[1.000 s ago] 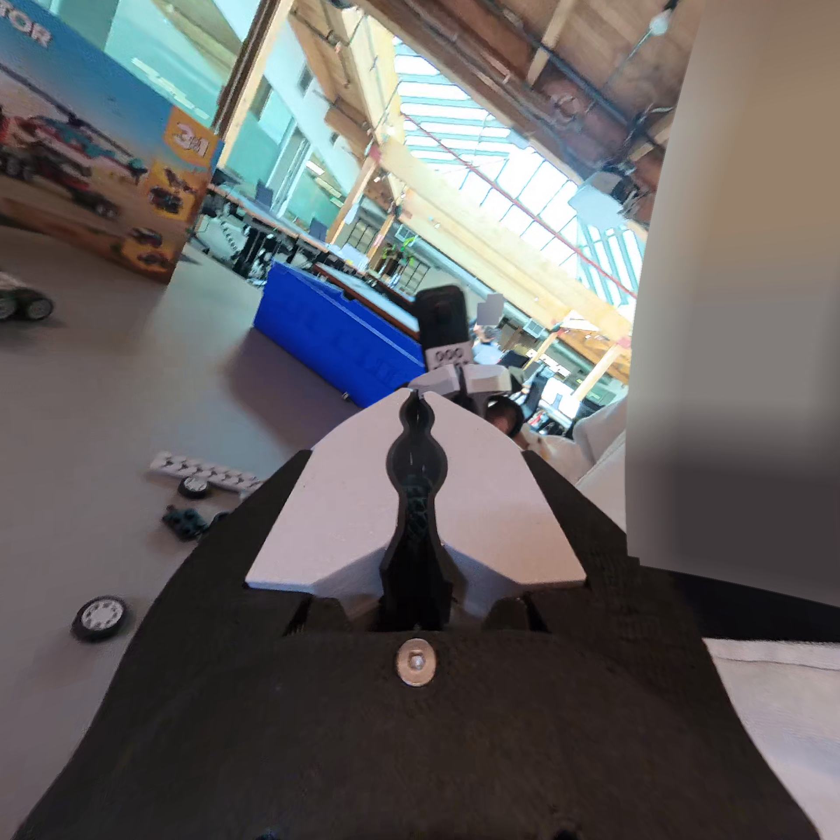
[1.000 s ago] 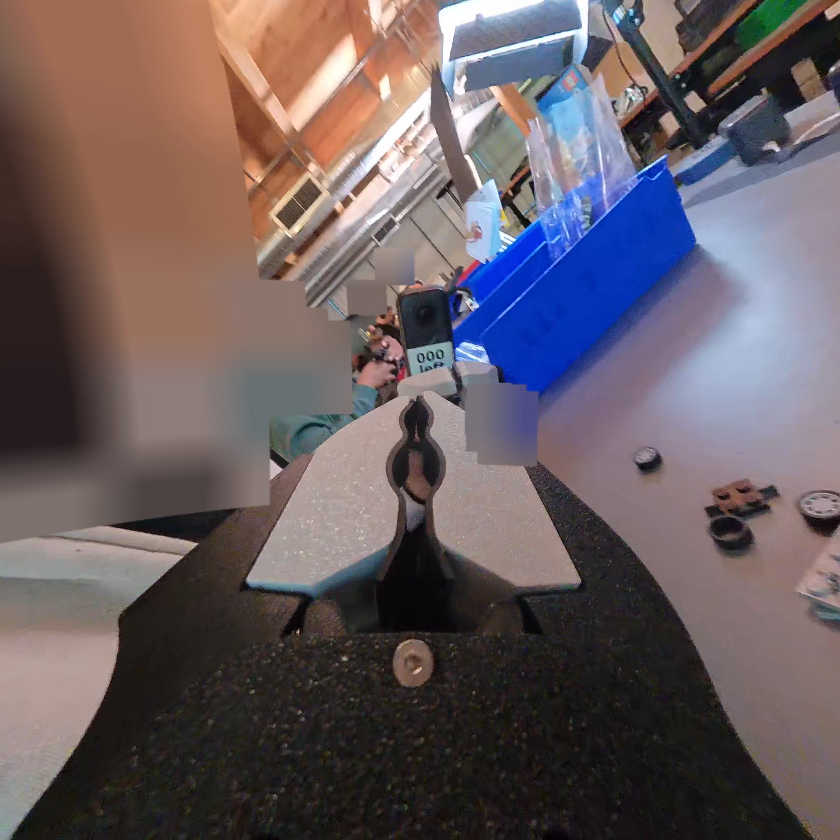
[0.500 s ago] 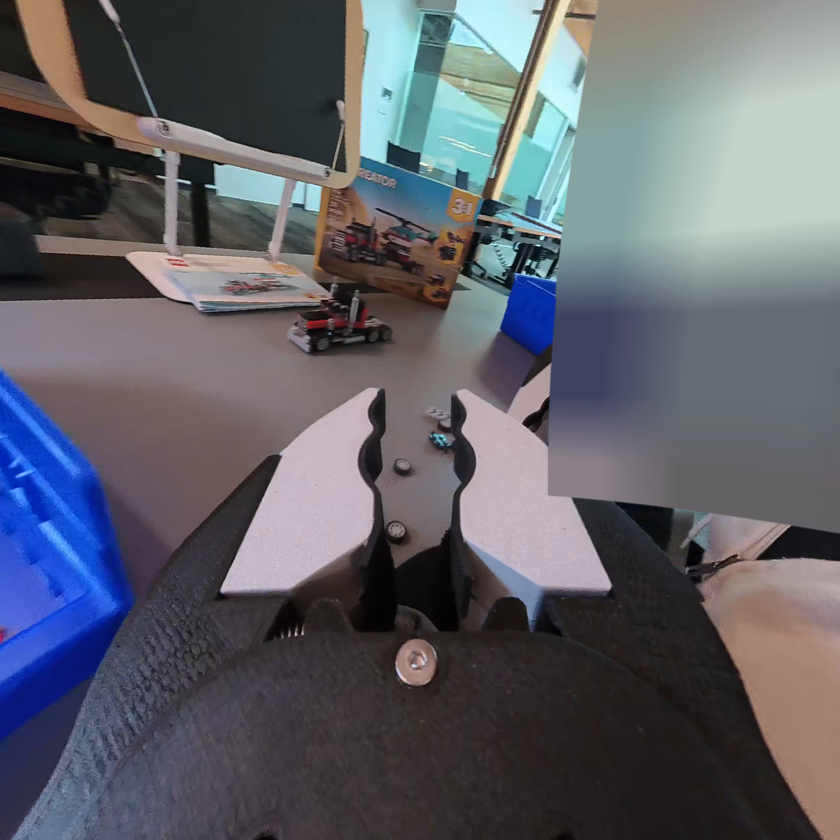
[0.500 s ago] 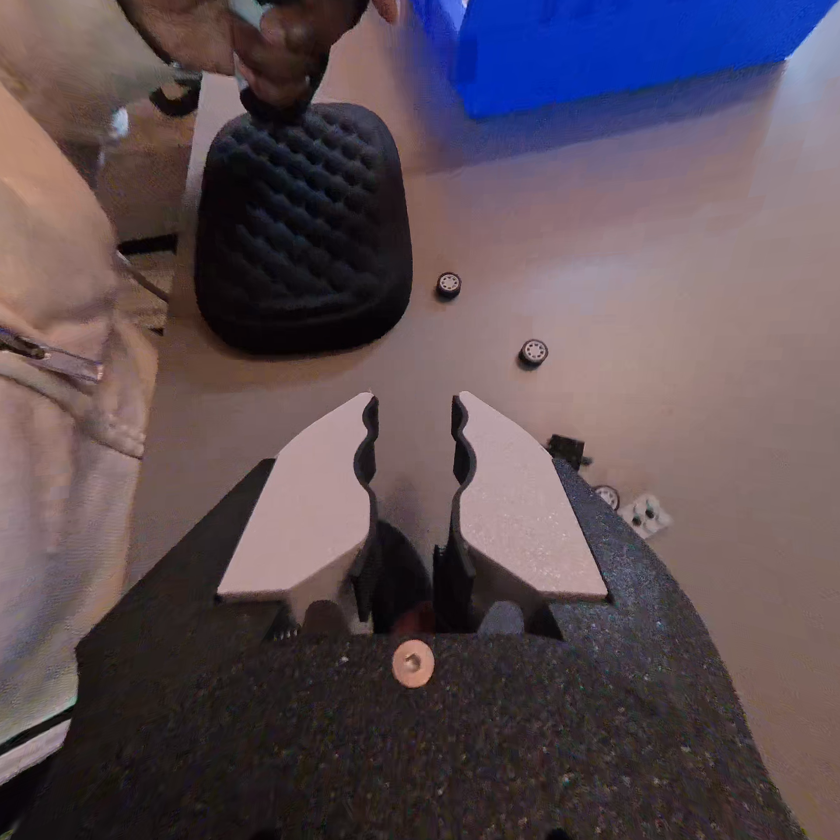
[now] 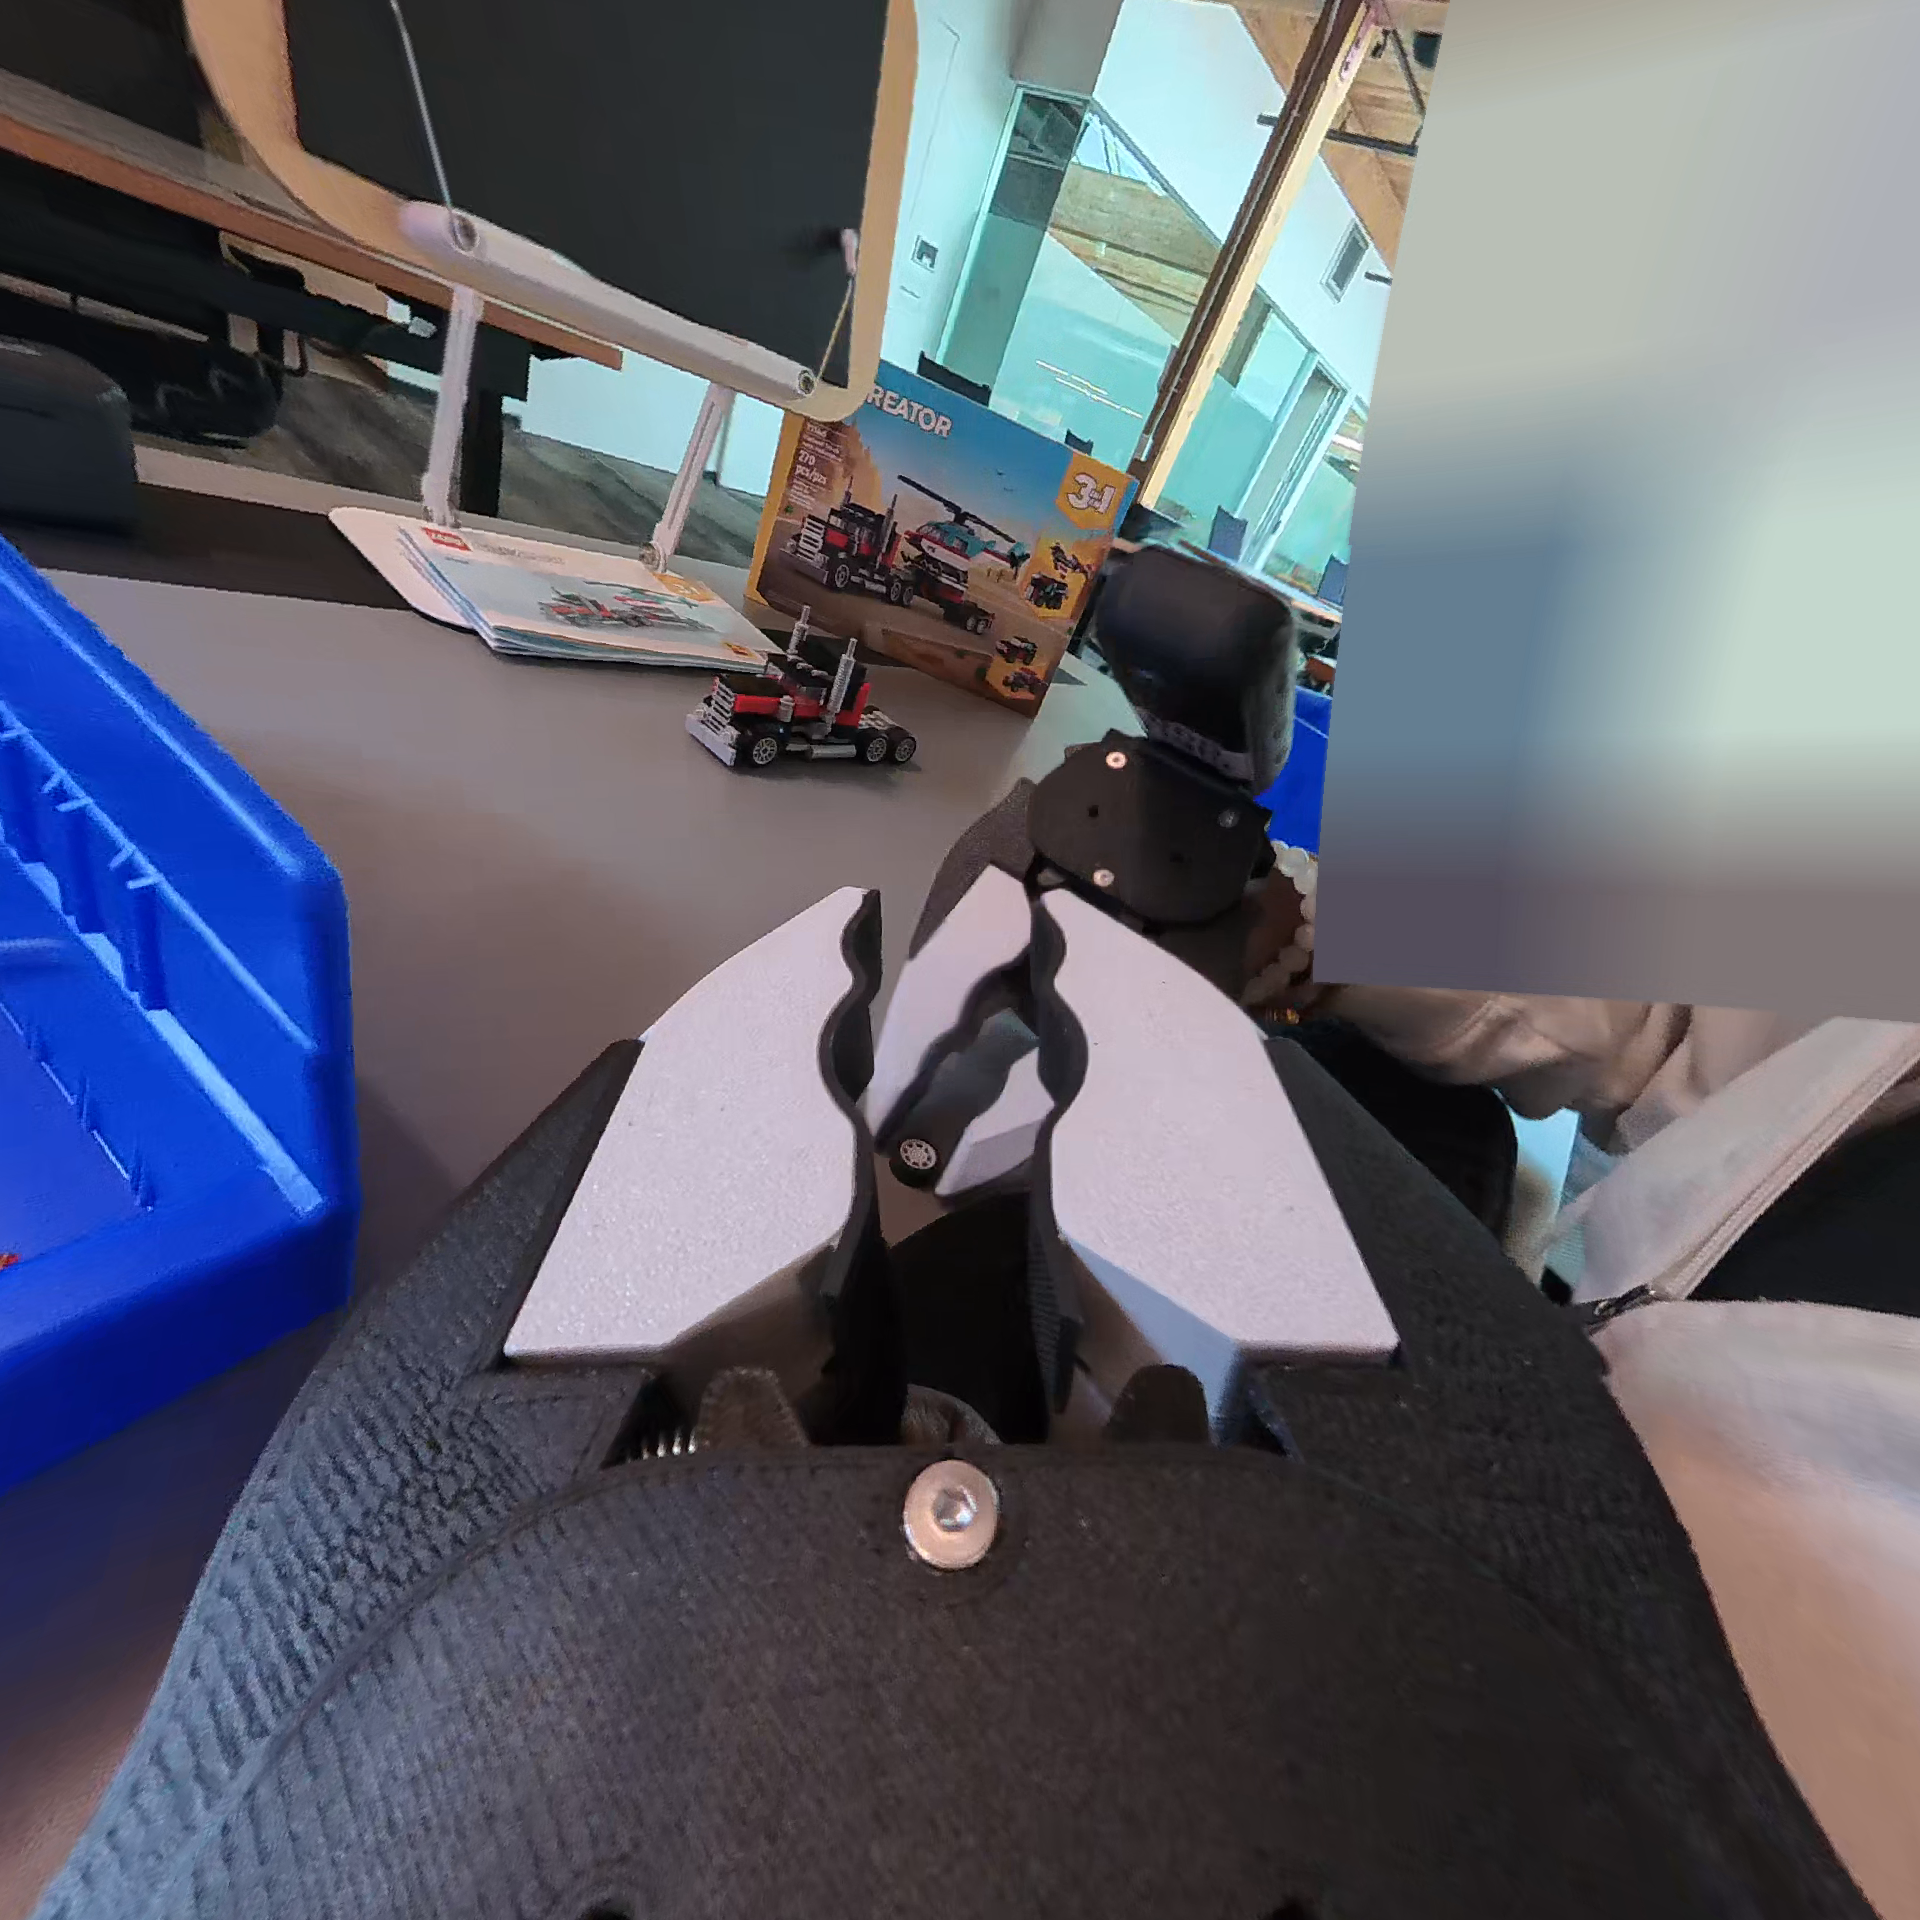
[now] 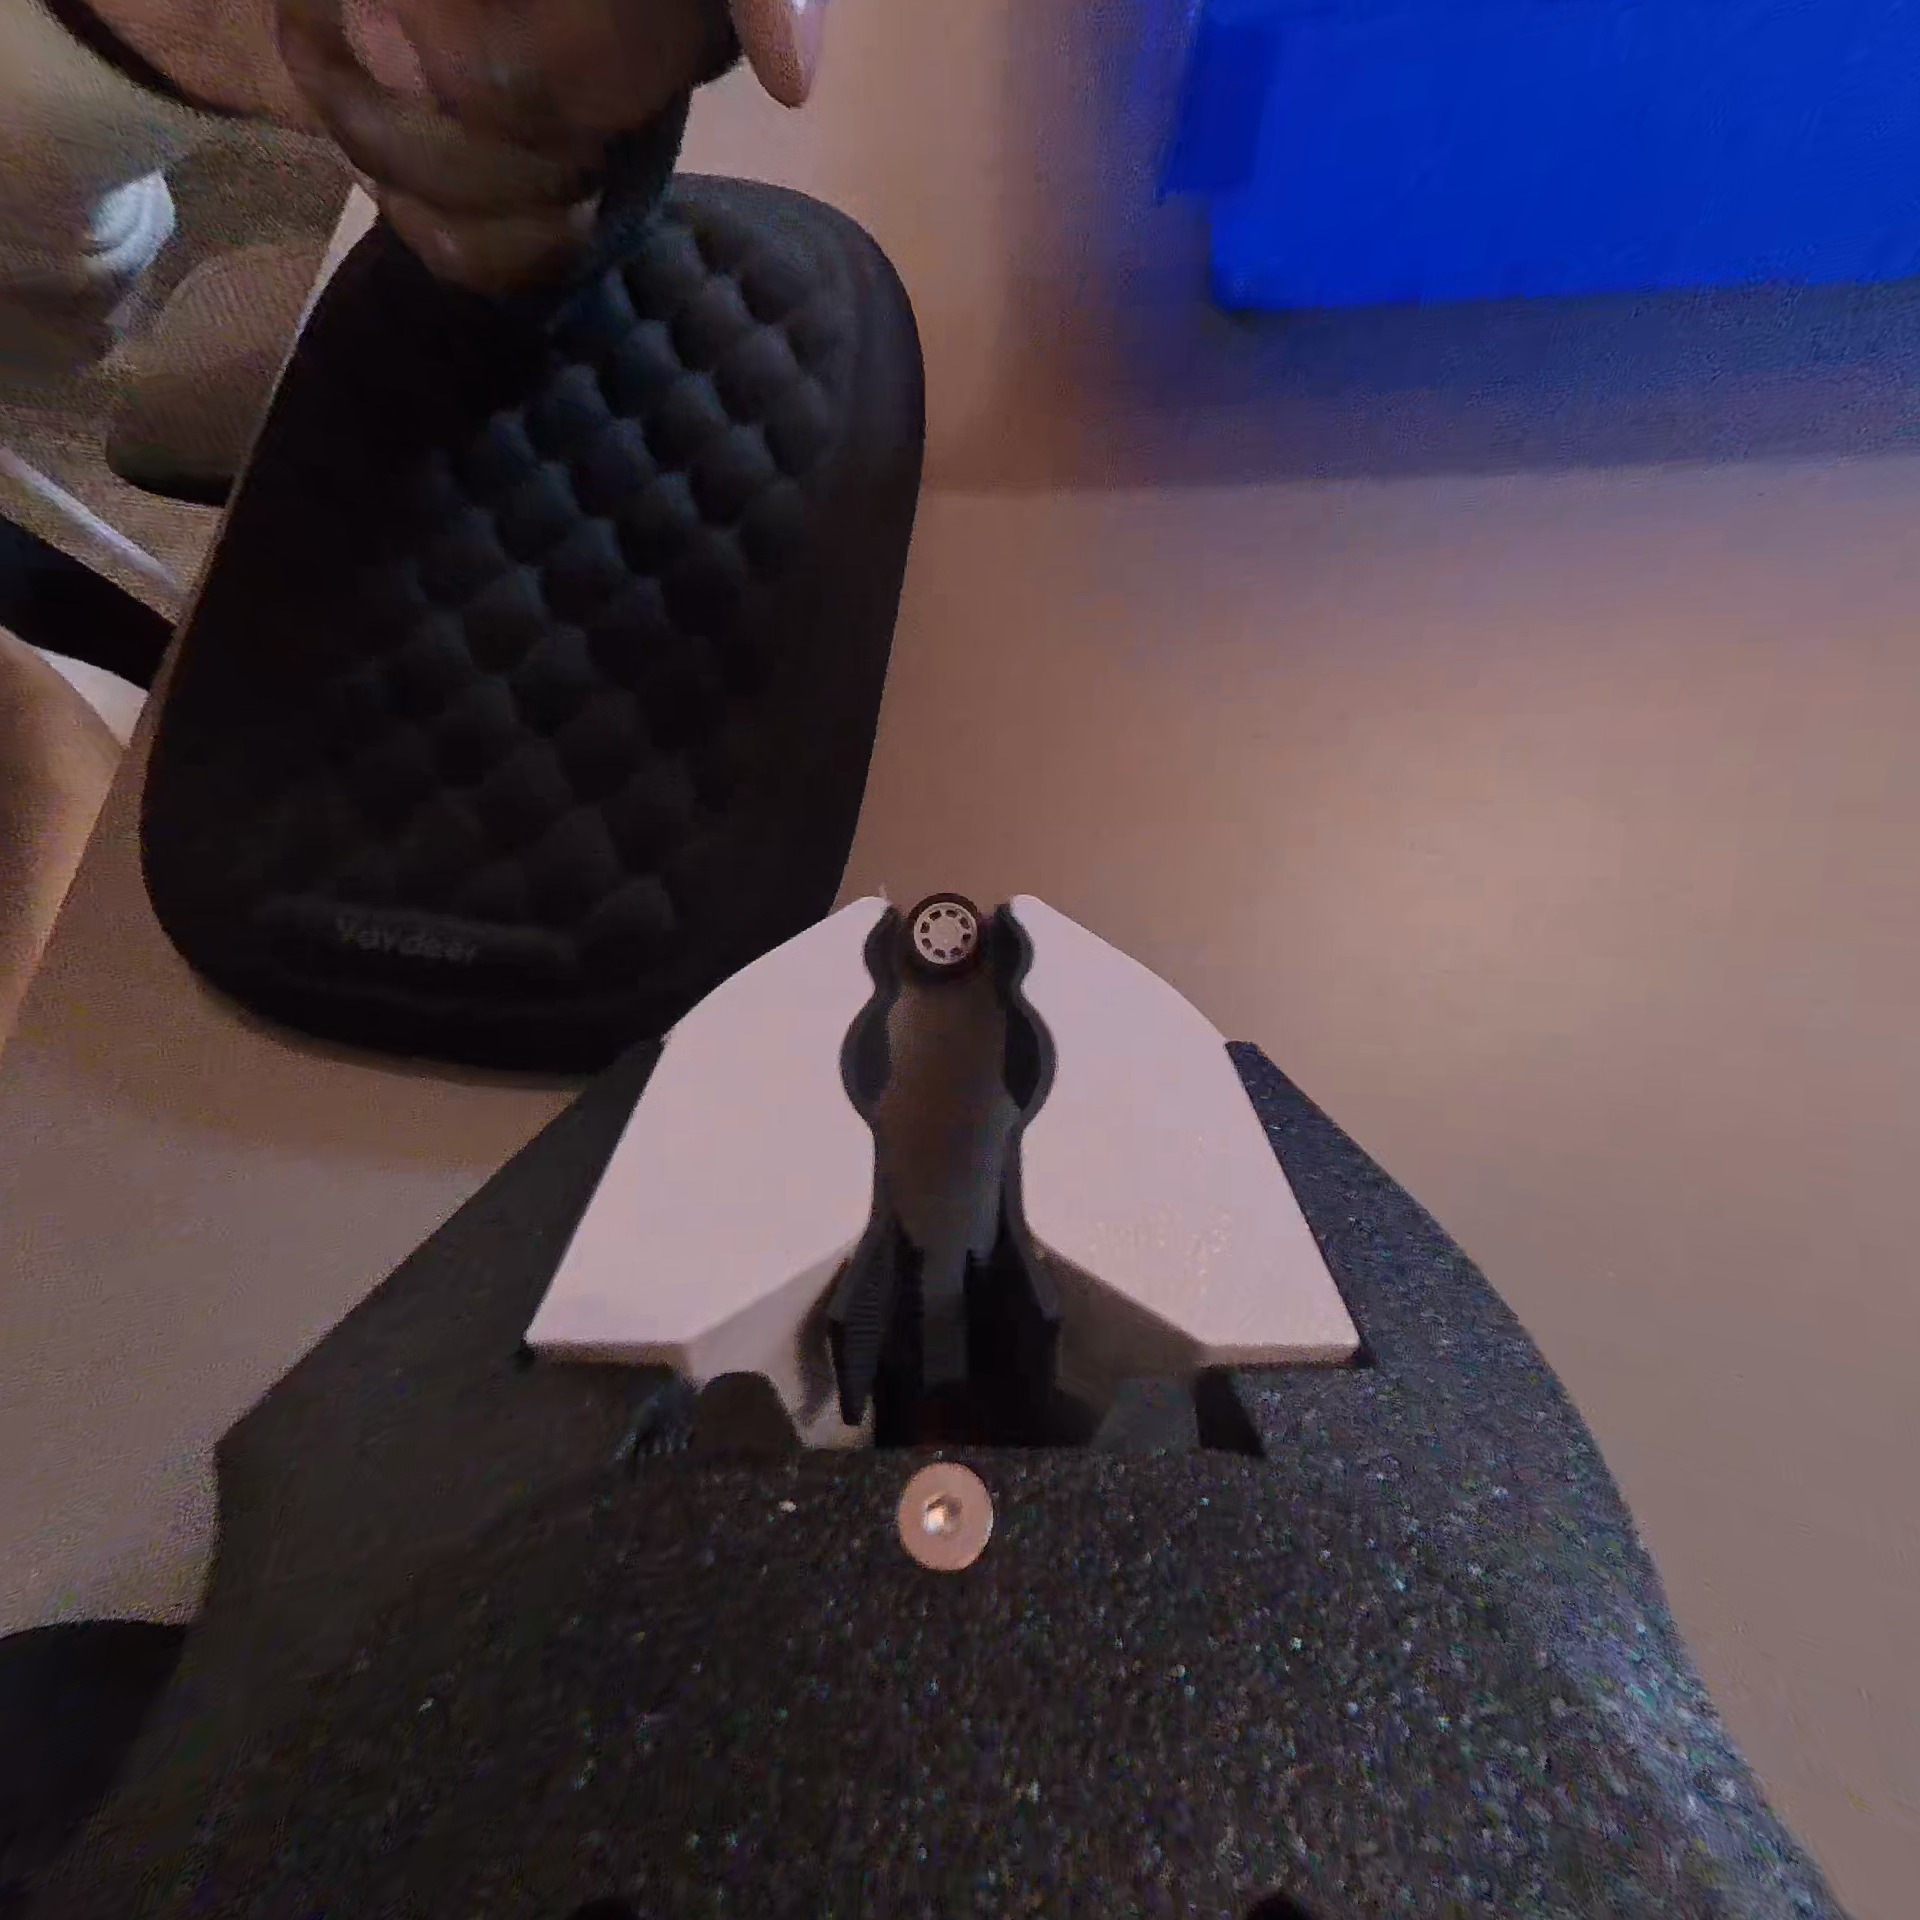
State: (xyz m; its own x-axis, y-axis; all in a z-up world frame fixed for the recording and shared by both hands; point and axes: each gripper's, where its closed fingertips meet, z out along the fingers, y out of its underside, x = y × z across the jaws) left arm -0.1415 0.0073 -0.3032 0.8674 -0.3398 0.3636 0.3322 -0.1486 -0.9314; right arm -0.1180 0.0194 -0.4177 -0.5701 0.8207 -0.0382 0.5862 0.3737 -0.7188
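The grey tabletop (image 5: 520,831) carries a blue bin (image 5: 156,987) at the left, and farther back a toy set box (image 5: 935,551), an open instruction booklet (image 5: 582,613) and a built red-and-black toy truck (image 5: 800,707). A black quilted pad (image 6: 520,644) lies under a person's hand (image 6: 499,114). The left hand-held gripper (image 5: 951,914) is spread, nothing between its fingers. The right hand-held gripper (image 6: 943,914) pinches 1 small black toy wheel (image 6: 943,932) with a white hub between its fingertips, above the tabletop.
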